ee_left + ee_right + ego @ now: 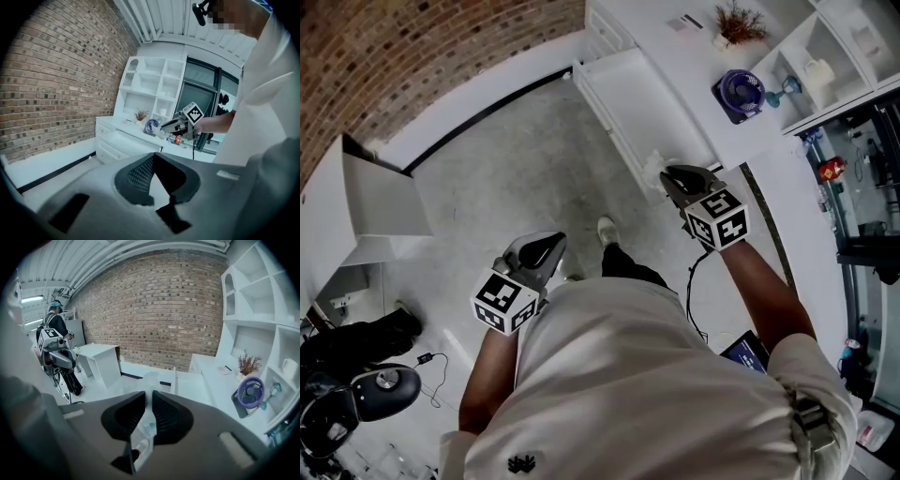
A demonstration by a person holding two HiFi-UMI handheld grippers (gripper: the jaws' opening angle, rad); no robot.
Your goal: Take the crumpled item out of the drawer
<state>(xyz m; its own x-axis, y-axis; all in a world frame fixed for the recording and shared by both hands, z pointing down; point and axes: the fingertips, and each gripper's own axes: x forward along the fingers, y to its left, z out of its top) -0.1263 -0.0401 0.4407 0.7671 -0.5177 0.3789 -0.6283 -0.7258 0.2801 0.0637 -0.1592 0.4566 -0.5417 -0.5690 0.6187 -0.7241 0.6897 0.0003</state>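
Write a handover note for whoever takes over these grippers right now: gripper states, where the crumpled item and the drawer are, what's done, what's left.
Right gripper: shut on the crumpled item, a whitish translucent wad.
Left gripper: shut, empty, held low, away from the cabinet.
Drawer: open; the item hangs by its near end, apparently clear of it.
Done: item gripped, seemingly out.
Left: carry it away and set it down.

Open drawer [623, 108] juts from counter [694, 66], ahead-right of person. Right gripper [670, 178] at drawer's near end, crumpled item [653, 169] between its 2 jaws. Left gripper [551, 244] well apart, leftward, over floor [516, 178]. Fan [741, 92], plant [738, 21] on counter, right of drawer; shelves [825, 47] beyond. Brick wall [412, 56] at far end.
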